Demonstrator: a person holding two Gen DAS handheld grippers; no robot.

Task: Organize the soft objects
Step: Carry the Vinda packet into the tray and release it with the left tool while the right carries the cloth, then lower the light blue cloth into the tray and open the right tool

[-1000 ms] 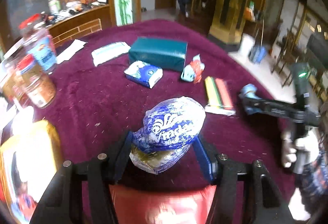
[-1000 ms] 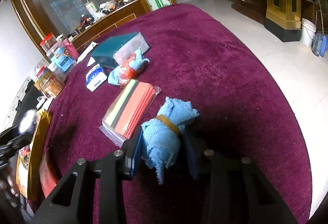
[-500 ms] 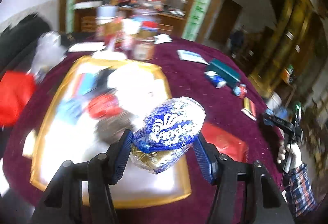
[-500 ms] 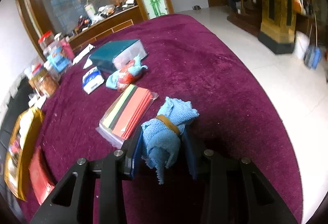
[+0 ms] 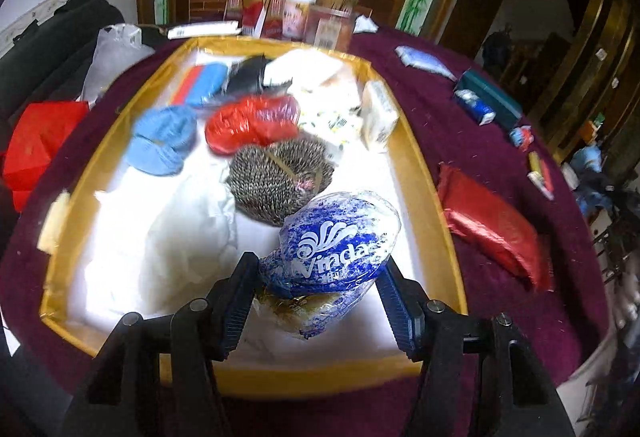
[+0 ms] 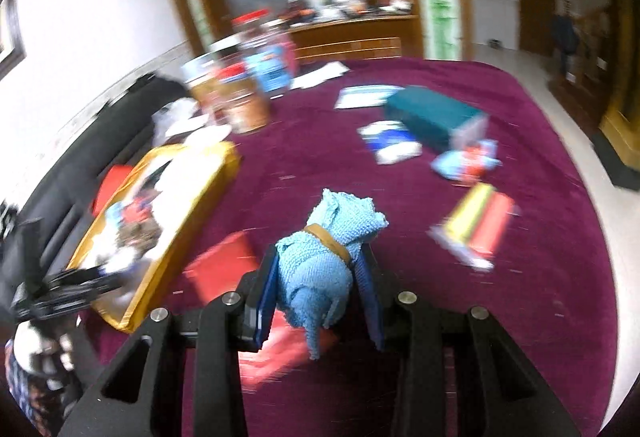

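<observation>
Left gripper poised over the near end of the gold-rimmed tray, its jaws about half open and clamped on a crinkly blue-and-white tissue pack. The pack stood directly above the tray's white floor, just in front of a speckled knitted bundle, so the left hand was the nearer to the drop point and release probably required only a short descent. The pack's long axis ran across the jaws, tilted up toward the right. Other soft items already in the tray: a blue knitted roll, a glossy red bag and white crumpled sheets. Right gripper held well off the tray, above the maroon velvet bench; its jaws stood narrow, pinching a light-blue terry cloth (rolled and bound by a tan band), which hung limp below the pads. In the right wrist view the tray lay to the left and further out.
</observation>
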